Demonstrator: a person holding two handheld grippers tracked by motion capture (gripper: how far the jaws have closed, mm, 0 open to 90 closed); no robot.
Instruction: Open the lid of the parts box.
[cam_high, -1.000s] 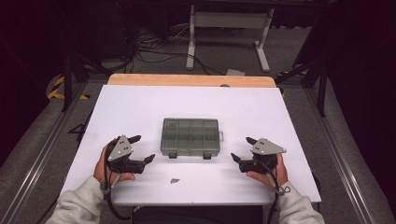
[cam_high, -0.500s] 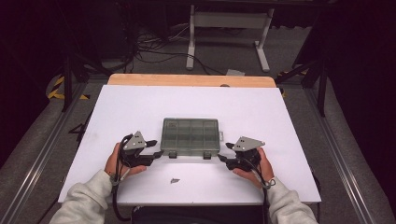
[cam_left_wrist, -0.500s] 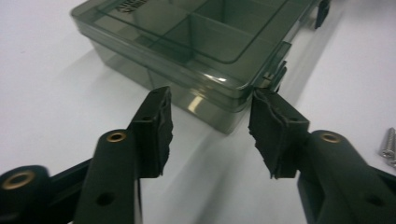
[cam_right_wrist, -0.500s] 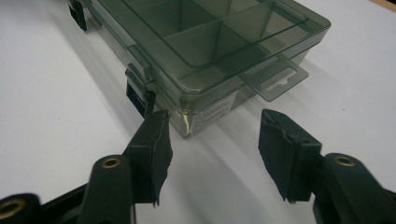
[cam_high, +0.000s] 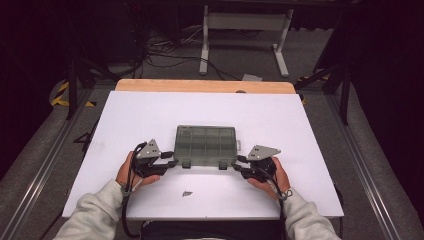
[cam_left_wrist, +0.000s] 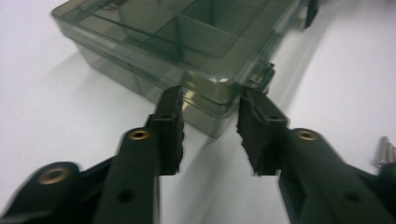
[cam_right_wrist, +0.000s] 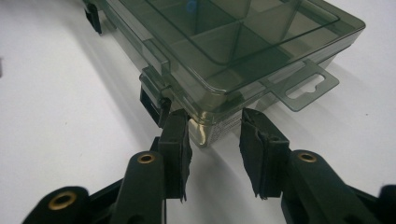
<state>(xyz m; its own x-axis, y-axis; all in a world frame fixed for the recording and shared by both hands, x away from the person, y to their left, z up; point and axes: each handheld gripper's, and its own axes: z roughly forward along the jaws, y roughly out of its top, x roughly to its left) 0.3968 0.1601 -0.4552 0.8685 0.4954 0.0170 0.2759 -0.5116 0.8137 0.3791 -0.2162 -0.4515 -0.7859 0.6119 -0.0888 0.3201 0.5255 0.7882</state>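
Jaws of both grippers have just been closing, each pair now pinching a near corner of the smoky compartment box. Left gripper pads bear on the box's near left corner; right gripper pads grip the near right corner beside a black latch. Box lies lid shut at mid white table; a small screw lies nearer the person

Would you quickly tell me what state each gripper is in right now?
Left gripper: jaws just closing around a near corner of the compartment box; grip cannot be told.
Right gripper: likewise at the other near corner; grip cannot be told.
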